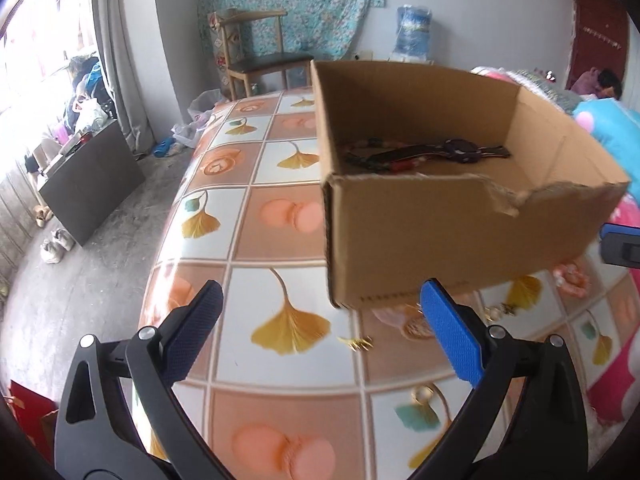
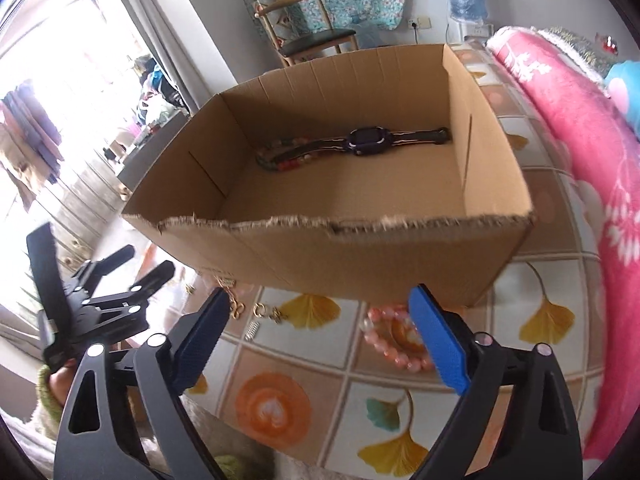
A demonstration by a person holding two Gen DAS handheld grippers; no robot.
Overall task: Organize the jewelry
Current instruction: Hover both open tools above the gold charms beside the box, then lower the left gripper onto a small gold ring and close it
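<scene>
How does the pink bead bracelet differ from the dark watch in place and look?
The pink bead bracelet lies on the tablecloth outside the cardboard box; the dark watch lies inside it, near the far wall. The bracelet is a closed loop of round pink beads; the watch lies stretched out flat, its strap ends apart. Neither is held by a gripper.

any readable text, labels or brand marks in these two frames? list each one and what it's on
None readable.
cardboard box: a row of small dark marks along the front wall's bottom edge, too small and blurred to read.
watch in the box: face dark, no digits or brand legible.
Red panel on the far wall: pale marks, too small to tell whether they are text.
</scene>
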